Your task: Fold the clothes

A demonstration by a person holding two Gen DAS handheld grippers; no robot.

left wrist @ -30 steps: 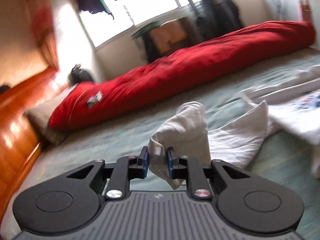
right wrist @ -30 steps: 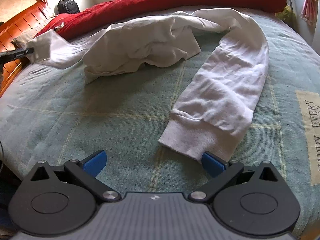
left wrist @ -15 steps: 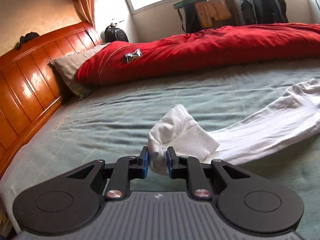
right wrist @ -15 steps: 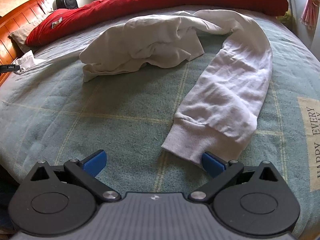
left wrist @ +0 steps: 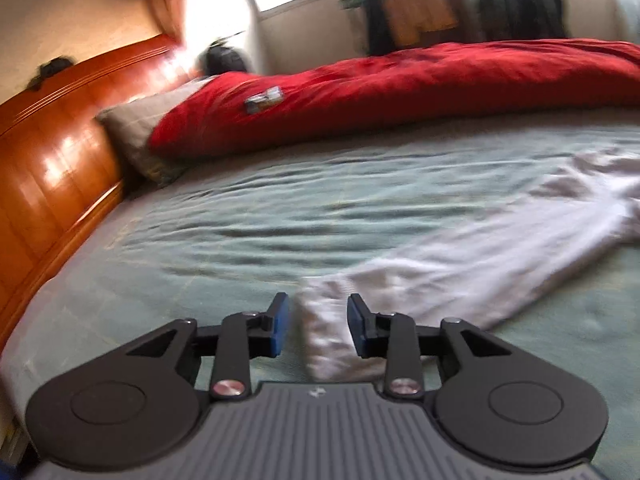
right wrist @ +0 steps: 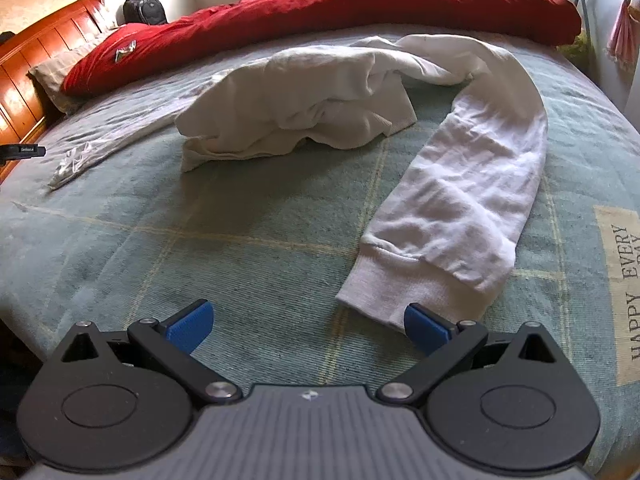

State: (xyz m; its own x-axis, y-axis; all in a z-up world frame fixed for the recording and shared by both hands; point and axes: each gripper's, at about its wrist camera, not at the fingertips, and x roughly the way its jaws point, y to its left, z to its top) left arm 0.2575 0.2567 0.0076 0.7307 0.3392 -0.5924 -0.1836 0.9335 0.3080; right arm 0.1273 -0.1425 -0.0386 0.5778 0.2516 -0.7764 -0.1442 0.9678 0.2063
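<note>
A white sweatshirt [right wrist: 304, 108] lies bunched in the middle of the bed. Its one sleeve [left wrist: 460, 264] is stretched flat over the green blanket, and the ribbed cuff [left wrist: 320, 320] lies between the jaws of my left gripper [left wrist: 317, 304]. Those jaws are opening and the blue pads stand clear of the cloth. The other sleeve [right wrist: 472, 184] curves toward my right gripper [right wrist: 306, 316], which hangs open; its cuff [right wrist: 400, 292] ends just beyond the right finger, not between the jaws.
The green checked blanket [right wrist: 200, 240] covers the bed. A rolled red duvet [right wrist: 360, 4] runs along the far side. A wooden headboard [left wrist: 48, 152] and a pillow [left wrist: 132, 128] are on the left. A lettered patch [right wrist: 624, 288] marks the right edge.
My left gripper carried the cuff outward toward the headboard side, lowered it onto the blanket and parted its jaws off it. The sleeve now lies straight. The right gripper stayed put.
</note>
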